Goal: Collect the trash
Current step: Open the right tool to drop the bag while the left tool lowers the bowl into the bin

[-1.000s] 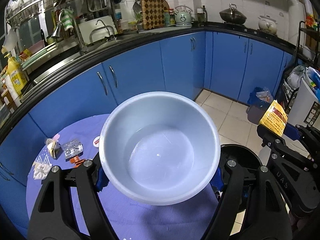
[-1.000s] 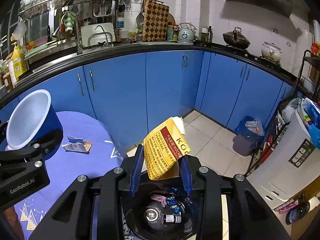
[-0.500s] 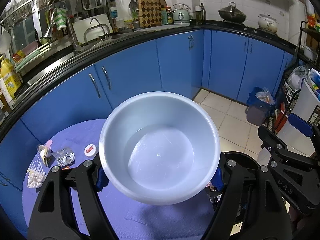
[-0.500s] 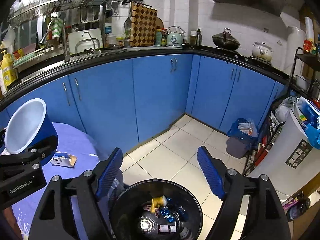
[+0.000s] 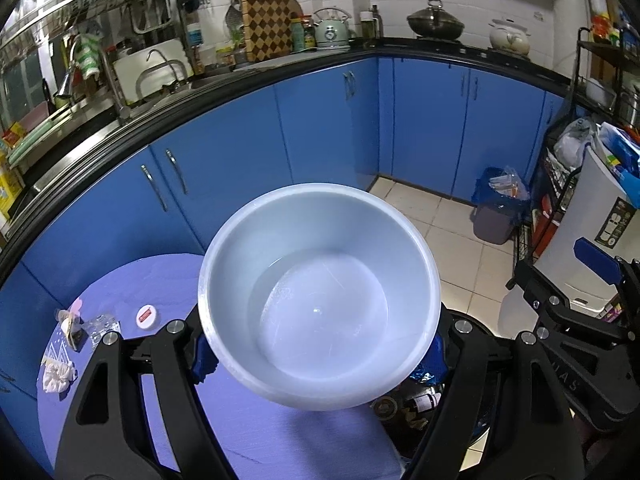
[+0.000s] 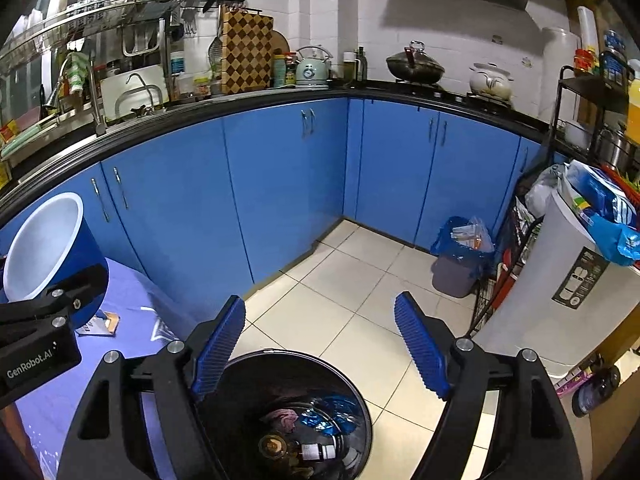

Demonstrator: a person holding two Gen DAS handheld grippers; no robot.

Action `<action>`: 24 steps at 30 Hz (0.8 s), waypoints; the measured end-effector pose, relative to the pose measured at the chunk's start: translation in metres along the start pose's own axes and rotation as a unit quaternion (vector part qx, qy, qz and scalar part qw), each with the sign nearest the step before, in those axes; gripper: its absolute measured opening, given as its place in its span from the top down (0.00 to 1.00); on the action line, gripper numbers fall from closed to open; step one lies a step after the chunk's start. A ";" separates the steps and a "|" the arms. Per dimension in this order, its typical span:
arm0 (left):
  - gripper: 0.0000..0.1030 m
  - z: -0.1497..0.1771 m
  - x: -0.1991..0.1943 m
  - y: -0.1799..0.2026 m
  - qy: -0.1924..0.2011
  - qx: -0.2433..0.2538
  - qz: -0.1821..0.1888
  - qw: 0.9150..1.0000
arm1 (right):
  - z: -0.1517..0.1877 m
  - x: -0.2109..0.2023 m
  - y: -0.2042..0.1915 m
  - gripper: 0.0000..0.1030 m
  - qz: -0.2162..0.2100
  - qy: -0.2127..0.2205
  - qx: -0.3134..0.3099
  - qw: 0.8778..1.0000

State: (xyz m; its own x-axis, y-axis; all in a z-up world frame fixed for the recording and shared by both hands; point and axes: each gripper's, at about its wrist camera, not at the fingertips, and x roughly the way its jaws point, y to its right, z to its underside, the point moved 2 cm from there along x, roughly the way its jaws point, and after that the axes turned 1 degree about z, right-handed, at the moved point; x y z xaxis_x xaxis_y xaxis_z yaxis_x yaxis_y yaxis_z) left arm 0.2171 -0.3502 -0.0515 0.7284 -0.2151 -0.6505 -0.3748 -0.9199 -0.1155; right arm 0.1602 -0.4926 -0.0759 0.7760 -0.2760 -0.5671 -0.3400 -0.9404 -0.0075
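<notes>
My right gripper (image 6: 320,344) hangs empty, jaws apart, over the black bin (image 6: 288,412). My left gripper (image 5: 316,344) clamps the bowl (image 5: 320,312). The remaining scraps (image 5: 80,328) lie far left on the table (image 5: 280,432), nearer my left hand.

Pale grey-white inside and blue outside, the bowl (image 5: 320,312) is showing between the left gripper's (image 5: 320,356) blue pads. Below it, a purple tablecloth (image 5: 168,280) with white triangles is spreading; behind, a brown-and-cream checkered board (image 5: 266,16).
</notes>
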 end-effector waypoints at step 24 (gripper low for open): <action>0.06 -0.014 -0.012 0.043 0.006 0.005 0.017 1.000 | 0.011 -0.028 0.049 0.27 0.036 0.007 0.033 0.999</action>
State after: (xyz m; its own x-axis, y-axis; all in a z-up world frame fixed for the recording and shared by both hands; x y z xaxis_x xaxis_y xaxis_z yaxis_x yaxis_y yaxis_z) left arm 0.2011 -0.3916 -0.0380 0.7219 -0.2506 -0.6451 -0.4057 -0.9084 -0.1012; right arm 0.1156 -0.5288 -0.0695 0.7552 -0.3451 -0.5573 -0.4286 -0.9033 -0.0214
